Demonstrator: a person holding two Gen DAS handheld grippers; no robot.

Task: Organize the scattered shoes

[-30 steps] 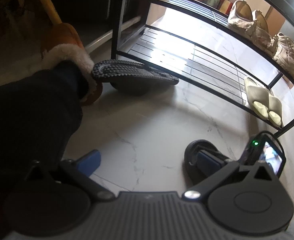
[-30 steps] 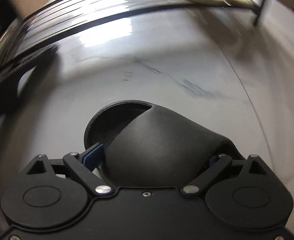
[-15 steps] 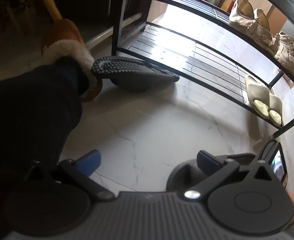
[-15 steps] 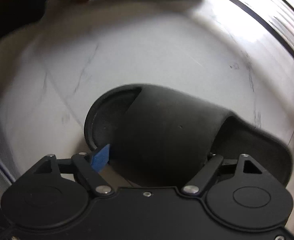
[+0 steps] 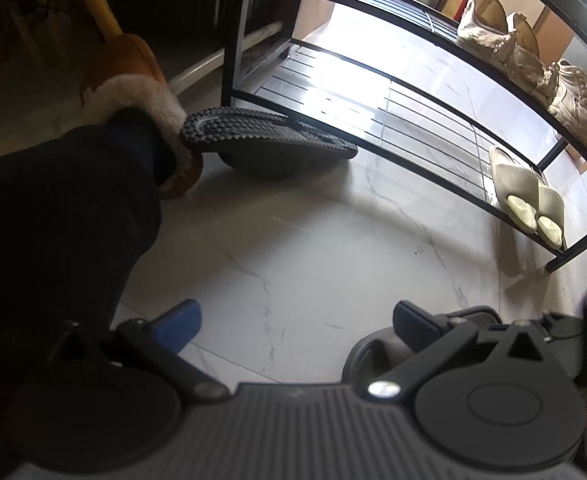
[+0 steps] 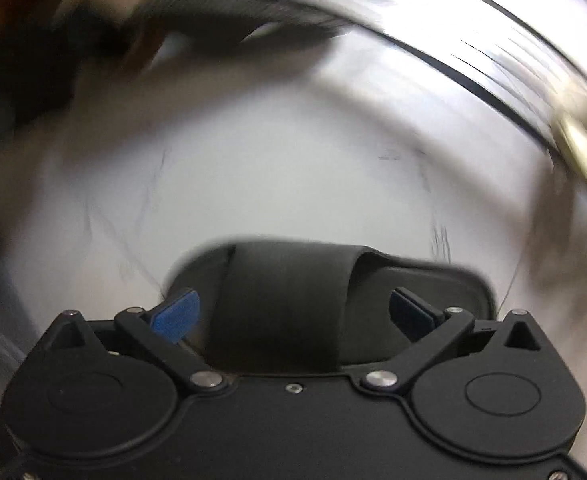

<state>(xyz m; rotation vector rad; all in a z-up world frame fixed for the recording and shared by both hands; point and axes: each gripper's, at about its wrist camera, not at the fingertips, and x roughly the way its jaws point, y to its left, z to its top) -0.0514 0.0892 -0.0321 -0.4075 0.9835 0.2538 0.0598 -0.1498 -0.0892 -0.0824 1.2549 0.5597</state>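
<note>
A black slide slipper (image 6: 293,300) sits between the fingers of my right gripper (image 6: 293,316), whose jaws close on its strap; it also shows at the lower right of the left wrist view (image 5: 377,356). Its mate, a second black slipper (image 5: 269,144), lies upside down, sole up, on the marble floor by the black shoe rack (image 5: 373,104). My left gripper (image 5: 293,324) is open and empty above the floor.
The rack's bottom shelf holds a pair of cream slippers (image 5: 529,196) at the right. The upper shelf holds beige shoes (image 5: 521,52). A person's dark leg in a brown fur-lined slipper (image 5: 141,88) stands left, touching the upturned slipper.
My right gripper has swung with the black slipper, turning it sideways; its view is now motion-blurred. The left gripper stayed nearly still and open.
</note>
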